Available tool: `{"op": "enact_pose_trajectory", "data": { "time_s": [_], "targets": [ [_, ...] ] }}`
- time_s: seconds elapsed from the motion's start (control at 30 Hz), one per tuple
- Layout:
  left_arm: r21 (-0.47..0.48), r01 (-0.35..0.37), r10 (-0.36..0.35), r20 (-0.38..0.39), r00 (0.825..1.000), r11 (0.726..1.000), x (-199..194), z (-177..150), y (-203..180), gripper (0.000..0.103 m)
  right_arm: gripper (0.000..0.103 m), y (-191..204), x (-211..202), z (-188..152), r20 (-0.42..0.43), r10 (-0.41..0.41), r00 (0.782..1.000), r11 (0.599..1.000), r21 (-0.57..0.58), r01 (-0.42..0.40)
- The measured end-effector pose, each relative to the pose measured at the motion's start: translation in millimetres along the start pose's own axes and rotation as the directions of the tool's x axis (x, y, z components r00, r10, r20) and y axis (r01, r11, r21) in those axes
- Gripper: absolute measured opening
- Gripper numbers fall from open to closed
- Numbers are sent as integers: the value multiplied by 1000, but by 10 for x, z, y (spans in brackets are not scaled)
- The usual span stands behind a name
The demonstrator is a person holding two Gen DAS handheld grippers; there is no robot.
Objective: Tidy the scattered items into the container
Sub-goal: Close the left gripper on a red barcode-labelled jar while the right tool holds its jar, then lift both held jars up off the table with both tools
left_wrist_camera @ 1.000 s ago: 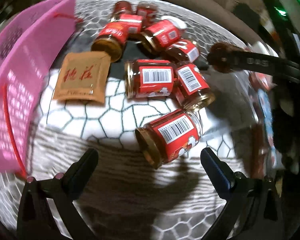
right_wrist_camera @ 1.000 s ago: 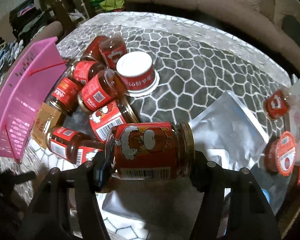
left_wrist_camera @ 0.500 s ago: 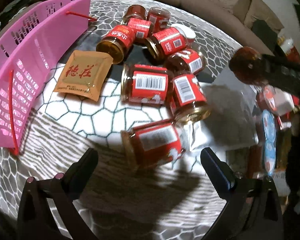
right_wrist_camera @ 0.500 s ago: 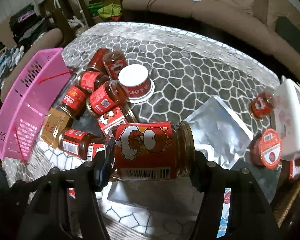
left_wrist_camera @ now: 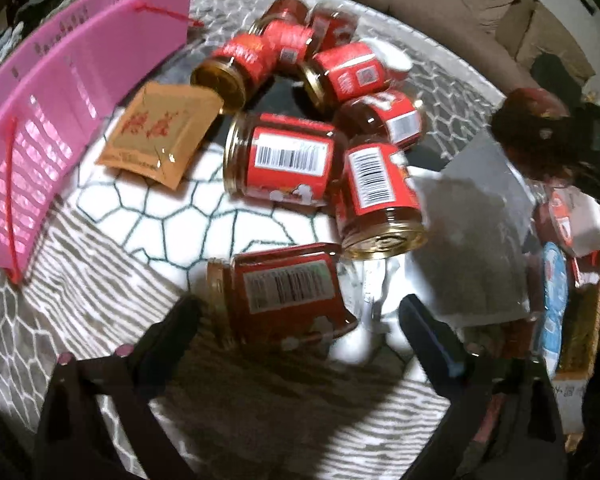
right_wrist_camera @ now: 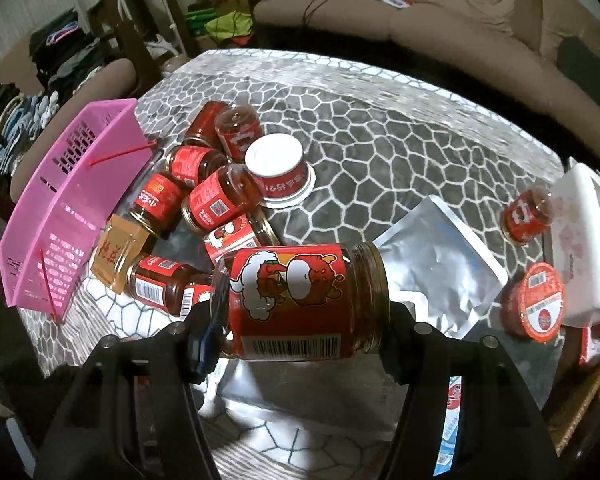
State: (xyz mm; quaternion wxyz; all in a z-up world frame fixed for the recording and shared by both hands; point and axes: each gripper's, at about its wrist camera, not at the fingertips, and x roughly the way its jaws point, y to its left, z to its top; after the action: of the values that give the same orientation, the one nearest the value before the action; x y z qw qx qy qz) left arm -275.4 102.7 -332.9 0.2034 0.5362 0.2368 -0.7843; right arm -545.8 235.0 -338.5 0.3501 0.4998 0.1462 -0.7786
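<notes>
The left gripper is closing around a jar lying on its side on the table, its fingers not yet touching it. The right gripper is clamped on another jar, held above the table. Further off, more jars lie heaped beside the pink basket.

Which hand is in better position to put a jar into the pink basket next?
Probably the right: its tool already grips a jar off the table. The left tool is only closing around a lying jar.
</notes>
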Motion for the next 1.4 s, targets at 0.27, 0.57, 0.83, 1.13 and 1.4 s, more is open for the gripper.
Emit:
{"op": "enact_pose_trajectory", "data": {
  "time_s": [0.27,0.57,0.83,1.13,1.4],
  "targets": [
    [73,-29,28,20,999,997,72,83,-21,66,60,-31,-34,-10,7,-3,1000,1000,2,3],
    [157,26,-31,27,999,987,-94,122,99,62,60,-65,-125,11,23,-13,1000,1000,15,13],
    [242,35,-57,87,995,970,-424,135,188,62,60,16,-181,-5,19,-41,999,999,30,40],
    [328,-51,-52,298,953,943,-889,255,182,62,60,186,-301,-110,61,-127,990,987,105,120],
    [344,3,-128,342,931,939,-1149,412,273,62,60,365,-476,-237,70,-160,985,981,126,150]
  ]
}}
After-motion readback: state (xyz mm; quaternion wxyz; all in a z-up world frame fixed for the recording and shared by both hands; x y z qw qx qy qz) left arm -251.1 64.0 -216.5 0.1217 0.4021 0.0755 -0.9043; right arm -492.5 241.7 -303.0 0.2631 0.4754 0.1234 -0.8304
